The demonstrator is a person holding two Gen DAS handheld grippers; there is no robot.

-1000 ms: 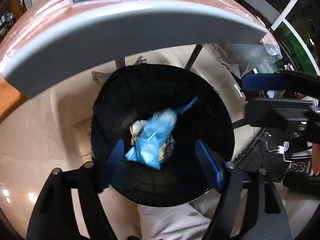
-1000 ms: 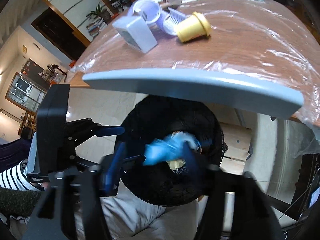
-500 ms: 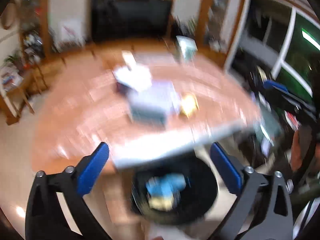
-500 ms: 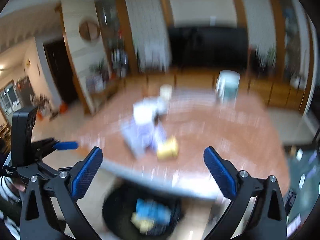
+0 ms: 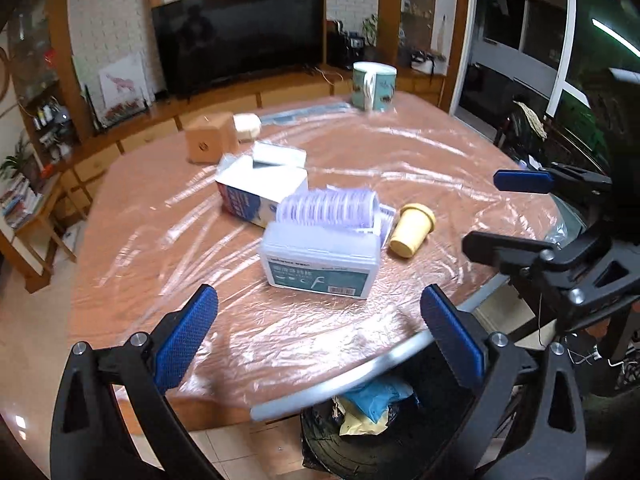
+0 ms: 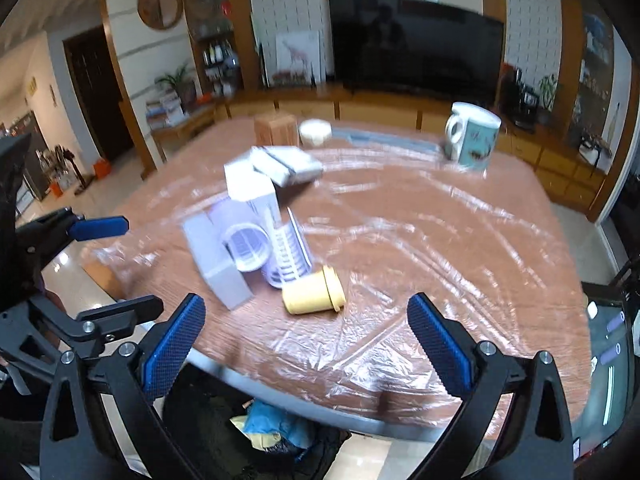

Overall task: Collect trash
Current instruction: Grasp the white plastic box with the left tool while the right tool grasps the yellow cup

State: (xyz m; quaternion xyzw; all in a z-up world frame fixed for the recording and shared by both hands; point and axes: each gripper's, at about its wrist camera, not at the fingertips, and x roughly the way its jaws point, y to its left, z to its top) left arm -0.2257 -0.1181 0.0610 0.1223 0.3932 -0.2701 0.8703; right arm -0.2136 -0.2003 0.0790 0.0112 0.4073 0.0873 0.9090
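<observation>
With both the left gripper (image 5: 318,330) and right gripper (image 6: 306,336) spread wide and empty, the yellow cup (image 6: 313,291), lying sideways, could be rolled off by a glancing touch.

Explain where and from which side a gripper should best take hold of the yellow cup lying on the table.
Probably across the yellow cup's plain body, coming from above. It lies on its side, so its rounded sides face outward; the flanged rim end is wider, and the ribbed tubs crowd its far side.
</observation>
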